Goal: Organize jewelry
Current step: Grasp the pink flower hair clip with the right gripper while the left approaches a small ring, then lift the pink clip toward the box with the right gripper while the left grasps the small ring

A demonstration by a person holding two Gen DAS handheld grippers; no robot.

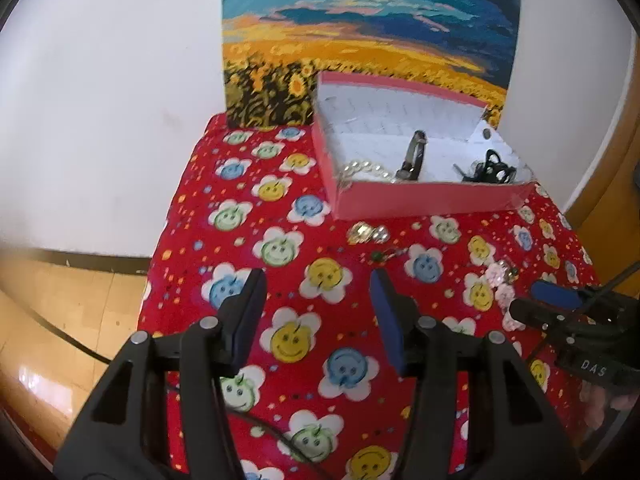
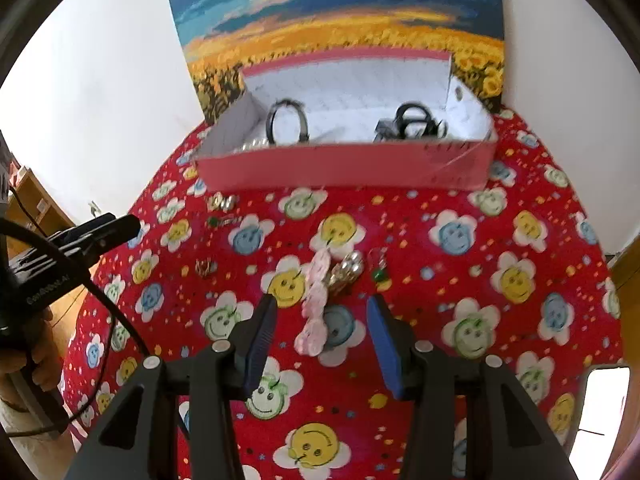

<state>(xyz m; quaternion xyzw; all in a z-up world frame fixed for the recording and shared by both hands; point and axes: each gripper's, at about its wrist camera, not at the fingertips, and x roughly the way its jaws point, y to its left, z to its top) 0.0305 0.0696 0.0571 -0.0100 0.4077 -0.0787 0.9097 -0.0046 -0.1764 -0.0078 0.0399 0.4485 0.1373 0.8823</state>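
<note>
Red smiley-flower tablecloth covering the table. Sunflower-field painting leaning on the wall behind. Pink box, white-lined, at the cloth's far edge; holds pearl strand, dark bangle, black tangled pieces. Left gripper: jaws released, empty, over bare cloth. Right gripper: jaws released, pink bead strand lying between them. Loose on the cloth: gold cluster, green-bead earring, gold earrings.

- Pink box: open, white-lined; landmark.
- Pearl string, dark bangle standing on edge, black tangle: inside box.
- Gold-crystal pair, green-bead earring: just before box.
- Pink flower chain, silver cluster: farther out.
</note>
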